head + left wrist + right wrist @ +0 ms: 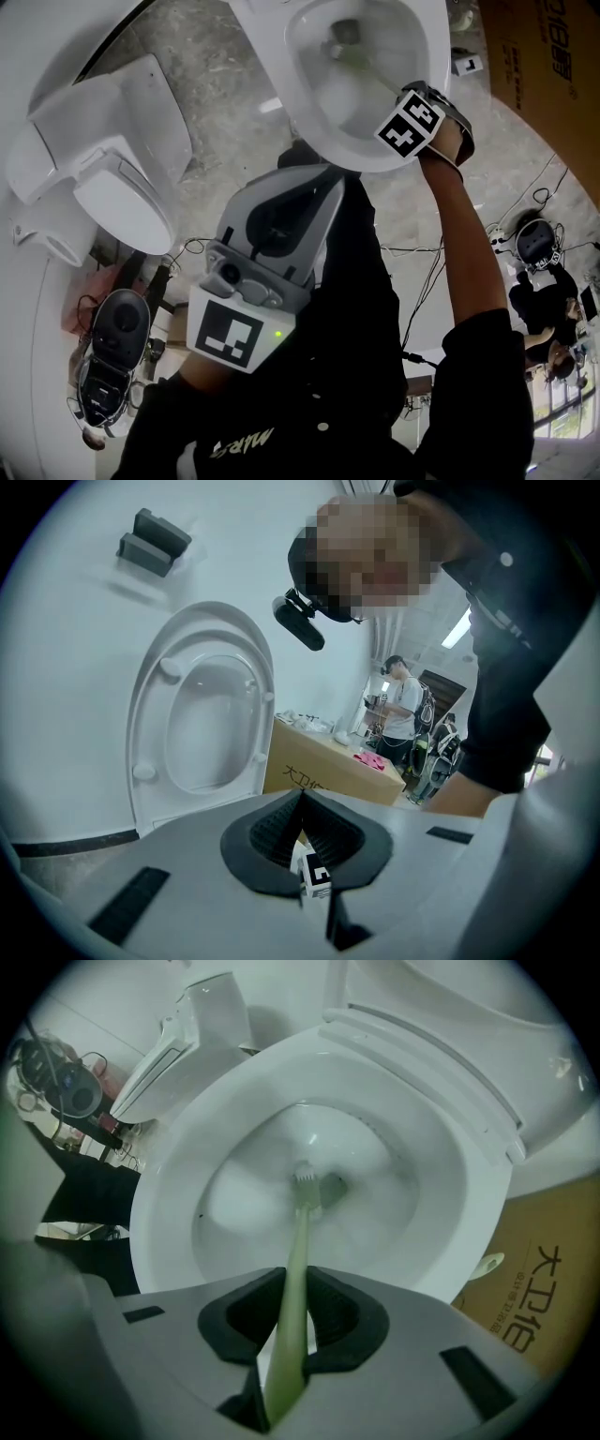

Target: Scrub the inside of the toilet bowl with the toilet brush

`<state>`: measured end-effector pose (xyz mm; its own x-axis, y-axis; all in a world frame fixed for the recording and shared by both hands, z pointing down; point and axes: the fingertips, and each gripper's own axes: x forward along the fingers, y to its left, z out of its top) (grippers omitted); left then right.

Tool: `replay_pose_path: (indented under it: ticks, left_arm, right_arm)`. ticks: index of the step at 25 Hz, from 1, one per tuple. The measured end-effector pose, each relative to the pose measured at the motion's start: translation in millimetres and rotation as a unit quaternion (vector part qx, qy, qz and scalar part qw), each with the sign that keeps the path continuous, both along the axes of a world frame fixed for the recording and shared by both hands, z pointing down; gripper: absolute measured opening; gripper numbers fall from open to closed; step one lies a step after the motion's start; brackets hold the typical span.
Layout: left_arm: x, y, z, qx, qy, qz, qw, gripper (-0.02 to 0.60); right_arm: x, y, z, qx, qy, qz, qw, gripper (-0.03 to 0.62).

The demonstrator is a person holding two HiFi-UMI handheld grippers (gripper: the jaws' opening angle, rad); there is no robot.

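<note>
Inside the toilet bowl [450, 1194], low on the wet slope near the drain, sits the bristled head of the toilet brush [298, 1241], and its pale green handle runs straight back up into the right gripper [291, 1283]. The jaws are clamped on that handle, with the dark pads pressing it from both sides, some way back from the bristles. The brush looks light, and its slim plastic handle is probably stiff enough to push against the porcelain. The handle is smooth and narrow, though, so it could twist or slide between the pads under hard scrubbing. A hold on the middle of the handle, as here, seems sound: it keeps the gripper above the rim and leaves enough reach for the walls of the bowl.

In the head view the right arm is stretched forward, almost straight, with the sleeve dark and the forearm bare. The right gripper [422, 122] hangs over the near rim of the bowl [309, 122], tipped downward. The left gripper [323, 187] is held back close to the body and takes no part. Its jaws are pressed together with nothing held between them [302, 803], and its own view looks towards the raised seat [202, 714]. A second toilet [103, 159] stands to the left and a cardboard box [534, 1297] beside the bowl
</note>
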<state>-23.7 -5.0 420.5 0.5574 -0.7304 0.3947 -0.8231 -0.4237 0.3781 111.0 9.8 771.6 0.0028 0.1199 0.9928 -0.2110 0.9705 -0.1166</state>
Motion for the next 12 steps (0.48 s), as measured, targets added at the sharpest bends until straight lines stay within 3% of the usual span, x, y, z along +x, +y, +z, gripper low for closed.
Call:
replay_pose_path:
  ticks: [12]
  left_arm:
    - [-13, 1, 10, -0.006, 0.0, -0.004, 1.0, 0.025]
  right_arm:
    - [-31, -10, 10, 0.007, -0.035, 0.073, 0.997, 0.087]
